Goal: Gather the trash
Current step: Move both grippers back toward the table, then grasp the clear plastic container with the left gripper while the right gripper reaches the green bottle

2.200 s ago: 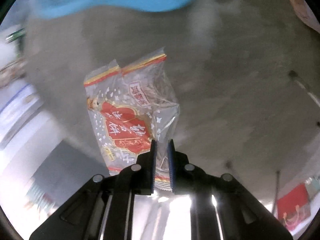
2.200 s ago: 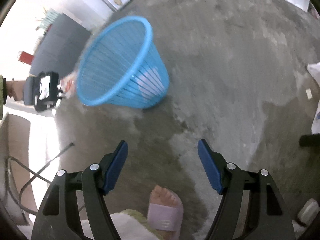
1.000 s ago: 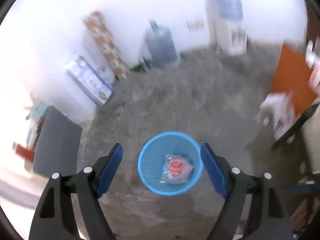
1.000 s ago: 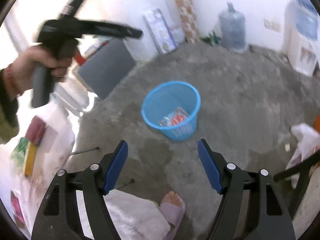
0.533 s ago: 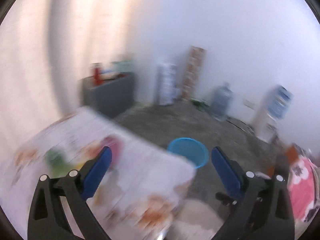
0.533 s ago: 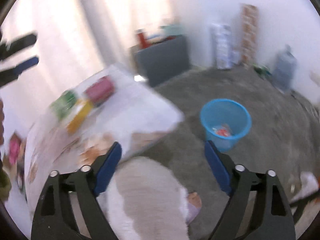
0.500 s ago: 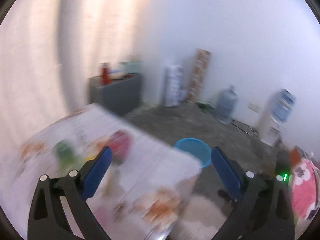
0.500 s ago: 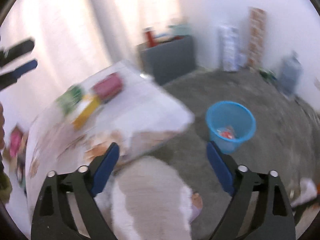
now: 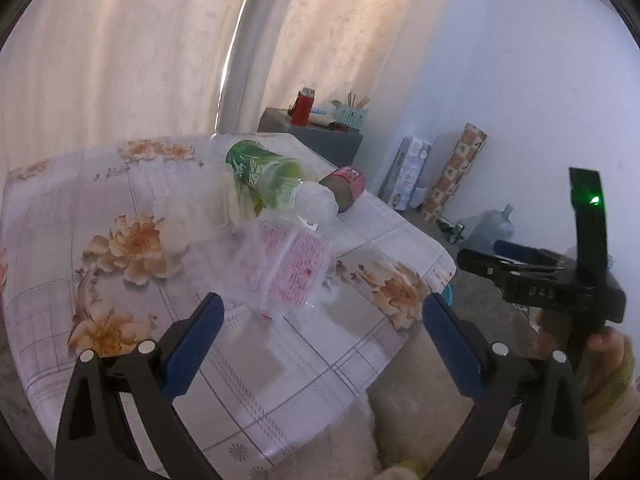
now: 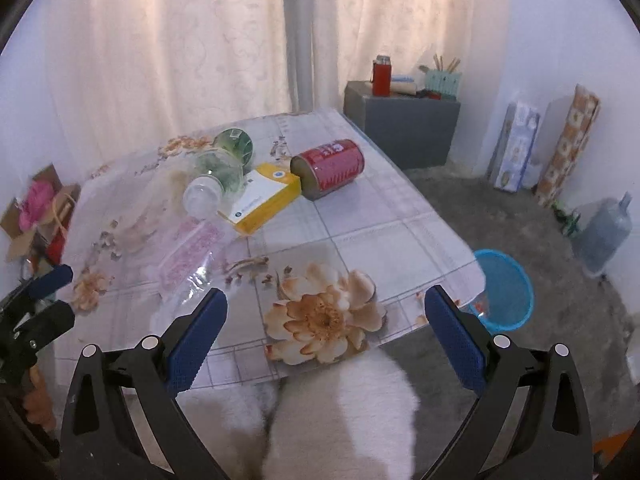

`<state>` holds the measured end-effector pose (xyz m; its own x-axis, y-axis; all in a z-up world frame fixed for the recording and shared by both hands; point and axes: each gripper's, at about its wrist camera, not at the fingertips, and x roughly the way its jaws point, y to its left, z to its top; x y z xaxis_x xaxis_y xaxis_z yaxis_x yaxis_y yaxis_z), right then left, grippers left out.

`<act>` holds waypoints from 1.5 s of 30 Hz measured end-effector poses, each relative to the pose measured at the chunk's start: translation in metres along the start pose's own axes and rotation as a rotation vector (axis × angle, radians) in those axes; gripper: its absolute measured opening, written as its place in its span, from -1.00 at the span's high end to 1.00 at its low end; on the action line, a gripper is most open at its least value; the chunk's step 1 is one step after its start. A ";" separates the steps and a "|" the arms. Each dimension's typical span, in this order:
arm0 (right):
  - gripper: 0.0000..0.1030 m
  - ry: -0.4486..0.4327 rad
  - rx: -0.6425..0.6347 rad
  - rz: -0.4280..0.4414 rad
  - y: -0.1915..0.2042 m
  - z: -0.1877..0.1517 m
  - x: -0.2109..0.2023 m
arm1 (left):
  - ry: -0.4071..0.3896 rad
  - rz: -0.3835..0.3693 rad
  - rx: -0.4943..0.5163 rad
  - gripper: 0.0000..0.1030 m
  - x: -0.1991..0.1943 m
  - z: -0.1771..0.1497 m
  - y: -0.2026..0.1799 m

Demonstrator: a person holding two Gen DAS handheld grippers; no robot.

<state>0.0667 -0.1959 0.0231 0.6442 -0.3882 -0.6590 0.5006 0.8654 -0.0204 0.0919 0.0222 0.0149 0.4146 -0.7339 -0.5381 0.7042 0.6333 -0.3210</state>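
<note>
Both tools over the littered desk (image 10: 360, 216)
Left tool (image 9: 320, 330) and right tool (image 10: 326, 330) gape, nothing between (right just widened); green bottle (image 10: 224, 168), red can (image 10: 330, 168), yellow box (image 10: 264, 198) lie there.

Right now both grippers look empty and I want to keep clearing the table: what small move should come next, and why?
Probably ease the left gripper forward and down onto the clear wrapper. It lies flat straight ahead between the open jaws, nearer than the green bottle and the red can. The right gripper is open too, with nothing between its jaws.
</note>
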 end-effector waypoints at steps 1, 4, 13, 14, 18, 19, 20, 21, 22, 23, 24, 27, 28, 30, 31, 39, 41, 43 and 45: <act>-0.84 0.000 -0.021 -0.014 0.003 -0.001 0.000 | -0.006 0.009 0.009 -0.89 0.003 0.001 0.001; -0.84 0.013 -0.056 -0.044 0.010 -0.002 0.004 | 0.003 0.025 0.020 -0.89 0.023 0.004 0.006; -0.84 0.034 -0.001 0.151 0.015 0.006 0.027 | 0.029 0.098 -0.019 -0.89 0.048 0.018 0.031; -0.84 0.041 0.003 0.174 0.017 0.008 0.031 | 0.015 0.103 -0.036 -0.89 0.048 0.023 0.036; -0.84 0.070 0.006 0.234 0.024 0.014 0.043 | 0.024 0.179 -0.108 -0.89 0.058 0.059 0.063; -0.84 0.074 0.009 0.247 0.026 0.014 0.045 | 0.048 0.193 -0.121 -0.89 0.067 0.070 0.071; -0.84 0.077 0.013 0.255 0.026 0.015 0.046 | 0.073 0.199 -0.127 -0.89 0.075 0.076 0.075; -0.84 0.084 0.021 0.266 0.026 0.015 0.048 | 0.118 0.197 -0.131 -0.89 0.087 0.084 0.080; -0.84 0.088 0.031 0.277 0.025 0.014 0.049 | 0.166 0.178 -0.131 -0.89 0.100 0.090 0.084; -0.84 0.089 0.038 0.281 0.024 0.014 0.049 | 0.195 0.163 -0.133 -0.89 0.108 0.094 0.086; -0.84 0.090 0.045 0.284 0.021 0.013 0.048 | 0.224 0.154 -0.141 -0.89 0.118 0.097 0.089; -0.84 0.084 0.057 0.272 0.012 0.007 0.043 | 0.288 0.210 -0.111 -0.89 0.146 0.103 0.092; -0.84 0.083 0.055 0.270 0.009 0.006 0.043 | 0.298 0.232 -0.079 -0.89 0.151 0.104 0.089; -0.84 0.080 0.048 0.268 0.004 0.005 0.042 | 0.337 0.283 -0.015 -0.89 0.162 0.107 0.084; -0.84 0.079 0.045 0.268 0.001 0.006 0.041 | 0.356 0.301 -0.004 -0.89 0.166 0.107 0.084; -0.84 0.016 0.008 0.291 -0.004 0.028 0.029 | 0.442 0.311 -0.130 -0.89 0.181 0.103 0.113; -0.84 0.013 0.006 0.301 -0.004 0.031 0.029 | 0.455 0.286 -0.175 -0.78 0.181 0.099 0.121; -0.84 0.013 -0.001 0.301 -0.001 0.035 0.029 | 0.440 0.267 -0.202 -0.74 0.178 0.098 0.125; -0.84 0.012 -0.003 0.310 0.000 0.040 0.029 | 0.428 0.248 -0.221 -0.72 0.174 0.098 0.127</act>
<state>0.1088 -0.2196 0.0337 0.7592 -0.1021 -0.6428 0.2799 0.9429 0.1808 0.3098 -0.0487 -0.0429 0.2488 -0.4192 -0.8731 0.4578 0.8453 -0.2754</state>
